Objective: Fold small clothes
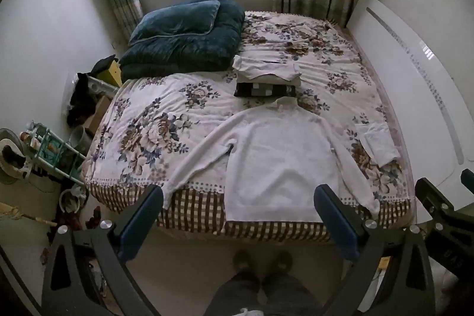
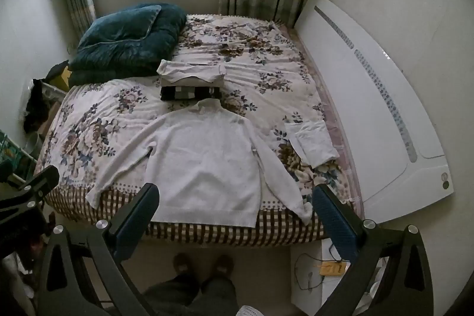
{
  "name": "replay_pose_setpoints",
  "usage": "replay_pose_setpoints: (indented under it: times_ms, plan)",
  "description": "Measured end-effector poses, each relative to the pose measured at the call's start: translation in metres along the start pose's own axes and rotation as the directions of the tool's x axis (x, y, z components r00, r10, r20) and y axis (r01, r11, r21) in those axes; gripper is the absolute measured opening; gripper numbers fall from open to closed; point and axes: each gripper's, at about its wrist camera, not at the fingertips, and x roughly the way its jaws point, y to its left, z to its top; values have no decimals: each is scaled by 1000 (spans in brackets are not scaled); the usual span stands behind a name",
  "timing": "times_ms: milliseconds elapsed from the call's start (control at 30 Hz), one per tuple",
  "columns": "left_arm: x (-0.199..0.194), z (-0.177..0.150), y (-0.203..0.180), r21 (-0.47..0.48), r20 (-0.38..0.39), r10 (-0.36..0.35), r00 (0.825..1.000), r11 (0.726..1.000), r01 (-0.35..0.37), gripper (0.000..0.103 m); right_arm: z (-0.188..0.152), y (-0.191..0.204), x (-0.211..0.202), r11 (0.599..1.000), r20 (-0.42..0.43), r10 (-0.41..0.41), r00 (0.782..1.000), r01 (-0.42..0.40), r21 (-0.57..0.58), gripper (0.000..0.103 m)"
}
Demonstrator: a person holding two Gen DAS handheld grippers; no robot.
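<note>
A white long-sleeved sweater (image 1: 278,156) lies flat, spread out on the floral bedspread (image 1: 148,120), its hem at the bed's near edge and both sleeves angled outward. It also shows in the right wrist view (image 2: 204,162). My left gripper (image 1: 237,197) is open and empty, held high above the bed's near edge. My right gripper (image 2: 234,197) is open and empty, likewise raised before the sweater's hem. A stack of folded clothes (image 1: 266,79) sits behind the sweater's collar. A small folded white garment (image 1: 377,142) lies at the right.
A dark teal folded quilt with a pillow (image 1: 183,37) lies at the bed's far left. A white headboard (image 1: 414,79) runs along the right. Cluttered floor items (image 1: 44,156) stand left of the bed. The person's feet (image 1: 260,259) are below.
</note>
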Motion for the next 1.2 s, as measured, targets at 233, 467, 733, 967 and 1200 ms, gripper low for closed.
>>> replay_pose_setpoints:
  times_ms: [233, 467, 733, 967, 1200]
  plan:
    - [0, 0, 0, 3, -1, -1, 1000, 1000, 1, 103, 1, 0, -1, 1000, -1, -14, 1000, 14, -1, 103]
    - [0, 0, 1, -10, -1, -7, 1000, 1000, 7, 103, 0, 1, -1, 1000, -1, -9, 1000, 9, -10, 103]
    - [0, 0, 0, -5, 2, -12, 1000, 1000, 12, 103, 10, 4, -2, 1000, -2, -4, 1000, 4, -9, 103]
    - [0, 4, -1, -4, -3, -16, 1000, 1000, 16, 103, 11, 4, -4, 1000, -4, -3, 1000, 3, -12, 103]
    - [-4, 15, -10, -11, 2, -23, 1000, 1000, 23, 103, 14, 13, -5, 1000, 2, -3, 1000, 3, -16, 103]
